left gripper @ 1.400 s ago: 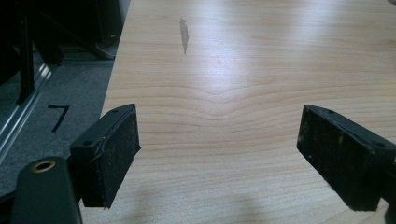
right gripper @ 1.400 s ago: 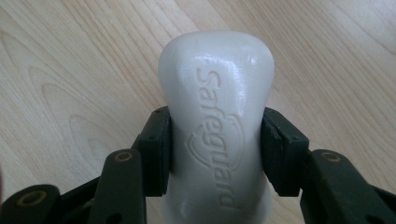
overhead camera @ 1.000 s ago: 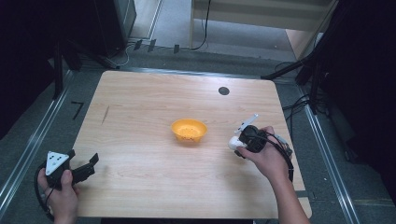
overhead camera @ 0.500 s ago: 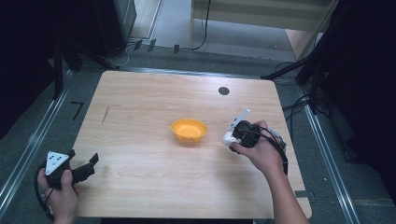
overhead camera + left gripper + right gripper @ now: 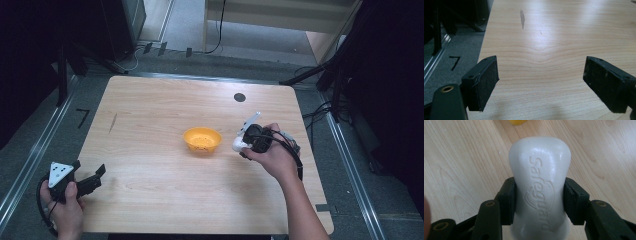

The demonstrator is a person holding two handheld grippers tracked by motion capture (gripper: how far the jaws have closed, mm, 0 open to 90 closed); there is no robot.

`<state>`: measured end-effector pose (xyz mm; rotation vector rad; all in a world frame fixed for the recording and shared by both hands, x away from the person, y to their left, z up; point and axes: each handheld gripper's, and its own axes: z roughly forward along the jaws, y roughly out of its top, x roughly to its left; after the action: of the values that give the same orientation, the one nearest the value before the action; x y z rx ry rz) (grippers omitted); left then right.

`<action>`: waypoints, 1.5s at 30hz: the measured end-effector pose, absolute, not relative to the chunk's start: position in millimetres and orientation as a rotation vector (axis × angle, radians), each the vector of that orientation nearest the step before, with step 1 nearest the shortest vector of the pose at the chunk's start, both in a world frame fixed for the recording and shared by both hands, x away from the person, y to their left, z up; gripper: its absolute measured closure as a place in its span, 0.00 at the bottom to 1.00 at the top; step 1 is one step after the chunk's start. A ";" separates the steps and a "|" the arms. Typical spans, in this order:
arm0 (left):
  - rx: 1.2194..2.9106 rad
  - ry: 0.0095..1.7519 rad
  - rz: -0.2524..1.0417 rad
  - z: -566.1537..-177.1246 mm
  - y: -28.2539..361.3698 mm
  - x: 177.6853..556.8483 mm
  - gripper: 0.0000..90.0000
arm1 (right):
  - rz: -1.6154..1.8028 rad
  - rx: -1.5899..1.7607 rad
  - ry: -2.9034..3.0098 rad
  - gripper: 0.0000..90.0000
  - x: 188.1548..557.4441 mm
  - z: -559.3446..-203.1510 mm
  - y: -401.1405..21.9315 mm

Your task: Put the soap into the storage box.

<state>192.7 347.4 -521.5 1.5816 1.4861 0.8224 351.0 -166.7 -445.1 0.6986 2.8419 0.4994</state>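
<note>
A white soap bar (image 5: 540,192) embossed "Safeguard" is clamped between the pads of my right gripper (image 5: 539,201). In the high view that right gripper (image 5: 248,141) is held above the table just right of an orange bowl (image 5: 202,139), with the soap bar (image 5: 238,145) poking out toward the bowl. A sliver of the orange bowl (image 5: 517,122) peeks in at the top of the right gripper view. At the table's front left corner my left gripper (image 5: 92,179) rests open, and in its own view the left gripper (image 5: 541,85) has only bare wood between its wide-apart pads.
The wooden table (image 5: 150,115) has a dark round hole (image 5: 239,97) near its far right edge. A dark stain (image 5: 522,17) marks the wood ahead of the left gripper. Metal rails and cables lie on the floor around the table.
My right gripper, still holding the soap bar, has risen a little and shifted away from the front edge. The left gripper has stayed put.
</note>
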 end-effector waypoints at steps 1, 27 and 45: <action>1.582 1.486 0.822 -521.5 347.4 192.7 0.15 | 0.502 0.671 2.839 0.57 353.1 -444.1 -164.0; 1.582 1.485 0.819 -521.5 347.8 192.9 0.15 | 0.525 0.460 2.854 0.57 368.0 -434.1 -131.0; 1.580 1.486 0.813 -521.5 348.0 192.9 0.15 | 0.548 0.378 2.840 0.57 375.4 -432.8 -108.8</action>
<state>192.9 348.0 -521.5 1.5799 1.4859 0.8133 375.4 -108.8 -432.8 0.3776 2.8396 0.5479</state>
